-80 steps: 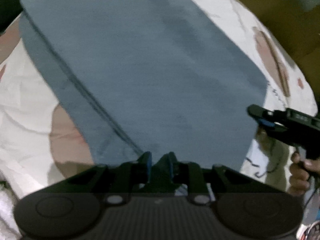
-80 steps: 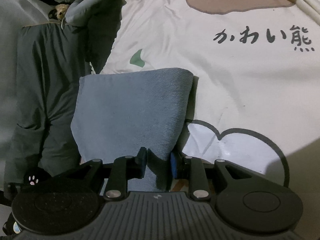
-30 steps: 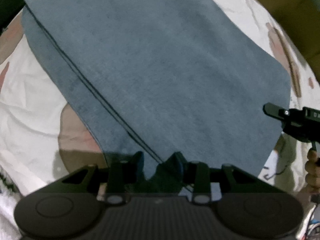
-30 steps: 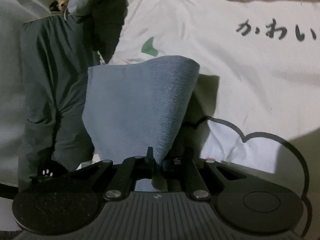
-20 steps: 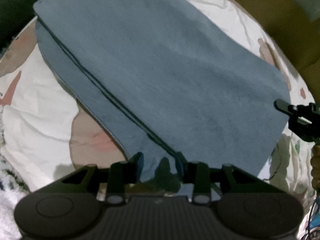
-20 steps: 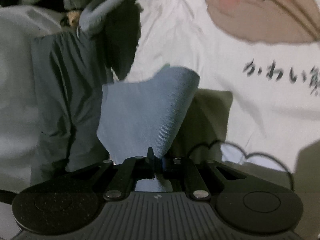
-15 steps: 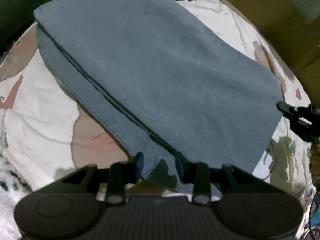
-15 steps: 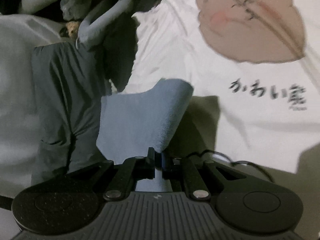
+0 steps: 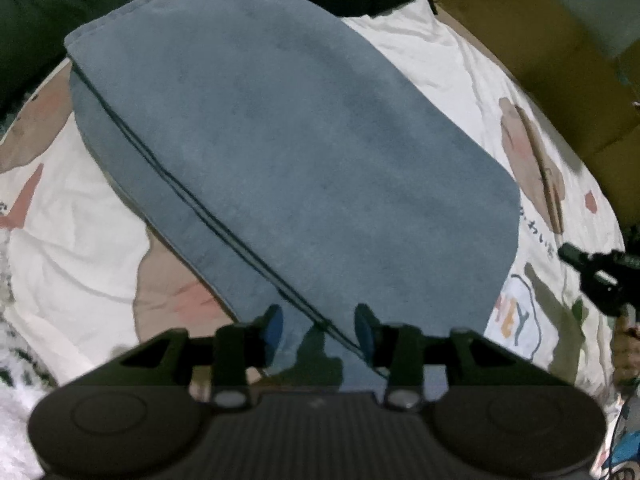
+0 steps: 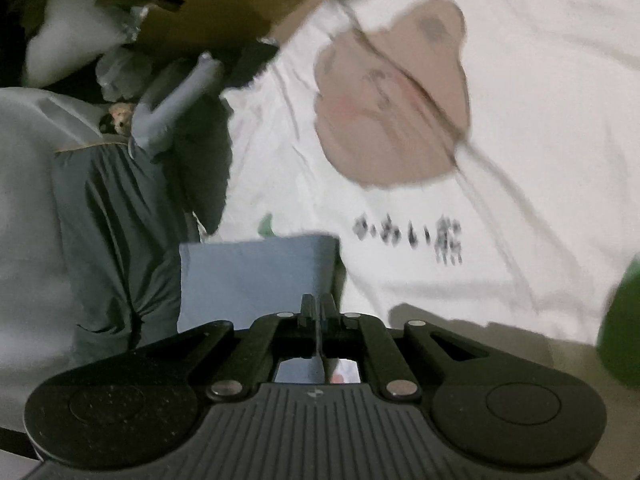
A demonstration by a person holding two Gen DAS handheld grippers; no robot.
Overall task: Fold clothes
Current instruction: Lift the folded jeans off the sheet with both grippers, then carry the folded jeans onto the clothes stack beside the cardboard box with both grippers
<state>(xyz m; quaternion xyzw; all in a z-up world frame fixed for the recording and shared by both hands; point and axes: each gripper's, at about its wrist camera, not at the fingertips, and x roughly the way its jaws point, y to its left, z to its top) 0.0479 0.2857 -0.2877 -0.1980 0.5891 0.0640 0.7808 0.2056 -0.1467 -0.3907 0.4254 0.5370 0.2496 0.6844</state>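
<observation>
Jeans (image 9: 296, 168) lie folded beneath the spread, just-widened left claw (image 9: 318, 330); right claw (image 10: 319, 307) is pressed together.

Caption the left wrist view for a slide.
Left gripper, jaws open, above folded blue cloth on a bear-print sheet.

Our left gripper (image 9: 318, 330) points steeply down, its jaws parted and just widened, cloth lying loose between them. Our right gripper (image 10: 319, 306) angles downward, jaws pressed together on cloth.
</observation>
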